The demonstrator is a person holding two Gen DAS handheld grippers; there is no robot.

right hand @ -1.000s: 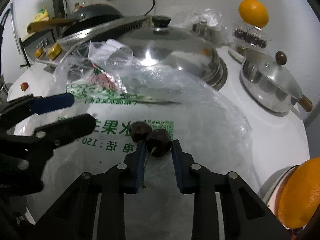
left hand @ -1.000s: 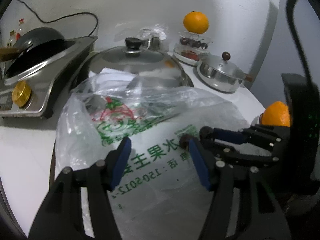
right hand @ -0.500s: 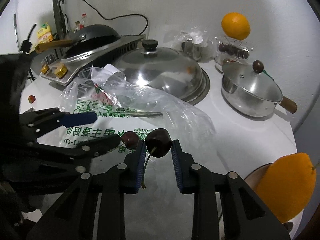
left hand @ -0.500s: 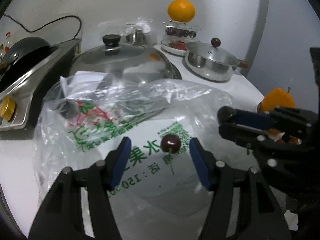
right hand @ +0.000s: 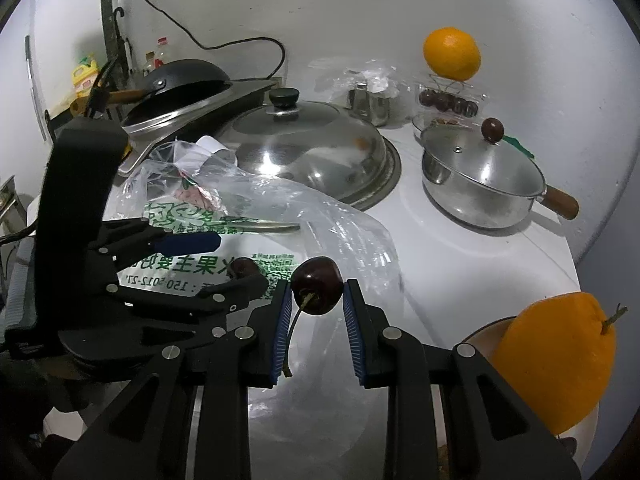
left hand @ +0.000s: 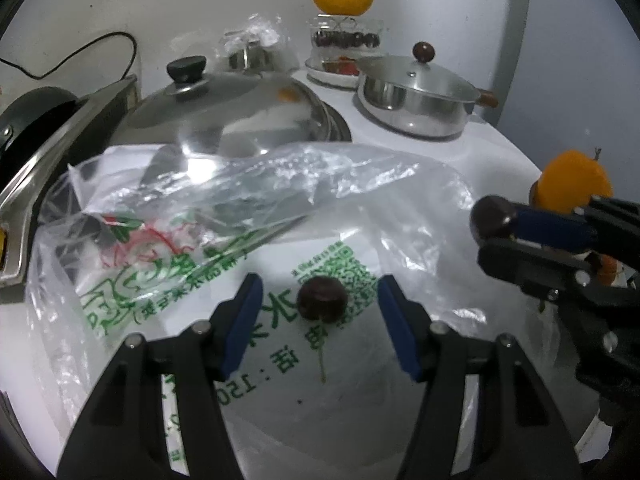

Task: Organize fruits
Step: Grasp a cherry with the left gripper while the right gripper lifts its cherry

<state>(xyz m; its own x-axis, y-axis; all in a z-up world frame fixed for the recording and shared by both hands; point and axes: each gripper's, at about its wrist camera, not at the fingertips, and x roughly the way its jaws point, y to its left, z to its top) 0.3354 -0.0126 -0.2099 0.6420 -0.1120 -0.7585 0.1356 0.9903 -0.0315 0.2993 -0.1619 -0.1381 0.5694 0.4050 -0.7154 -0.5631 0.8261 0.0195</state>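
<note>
Your right tool (right hand: pixel 316 304) is clamped on one cherry (right hand: pixel 317 290), lifted clear for sorting, while your left tool (left hand: pixel 320 312) stands apart around another cherry (left hand: pixel 323 299) lying on the near plastic bag (left hand: pixel 248 216), ready to grip.

You see a domed steel lid (right hand: pixel 312 152) with black knob at centre, lidded saucepan (right hand: pixel 480 184) far right, black wok (right hand: pixel 180 80) far left, power cord (right hand: pixel 224 46) along the wall.
</note>
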